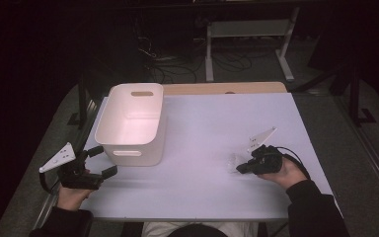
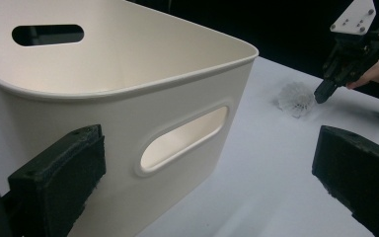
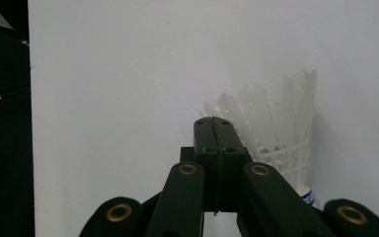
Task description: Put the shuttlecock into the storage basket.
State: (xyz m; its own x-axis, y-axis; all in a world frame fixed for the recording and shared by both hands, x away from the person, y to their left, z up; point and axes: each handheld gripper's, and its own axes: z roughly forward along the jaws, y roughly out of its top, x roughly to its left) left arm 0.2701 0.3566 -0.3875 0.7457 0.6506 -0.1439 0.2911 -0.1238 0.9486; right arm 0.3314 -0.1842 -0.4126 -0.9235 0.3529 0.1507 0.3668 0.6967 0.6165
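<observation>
A white feather shuttlecock (image 1: 234,160) lies on the pale table (image 1: 202,128) at the right, in front of my right gripper (image 1: 241,168). In the right gripper view the jaws of my right gripper (image 3: 216,129) are pressed flat together with nothing between them. The shuttlecock (image 3: 276,133) stands just to the right of their tips, skirt up. A white plastic bin (image 1: 128,148) with slot handles sits at the left. My left gripper (image 1: 103,161) rests by the bin's near left corner, jaws wide apart and holding nothing. In the left gripper view, the bin wall (image 2: 128,98) is close and the shuttlecock (image 2: 296,98) lies farther off.
A wooden strip (image 1: 227,88) runs along the table's far edge. Beyond it the dark floor holds cables and a white desk frame (image 1: 246,29). The table's near edge runs just ahead of the person's forearms.
</observation>
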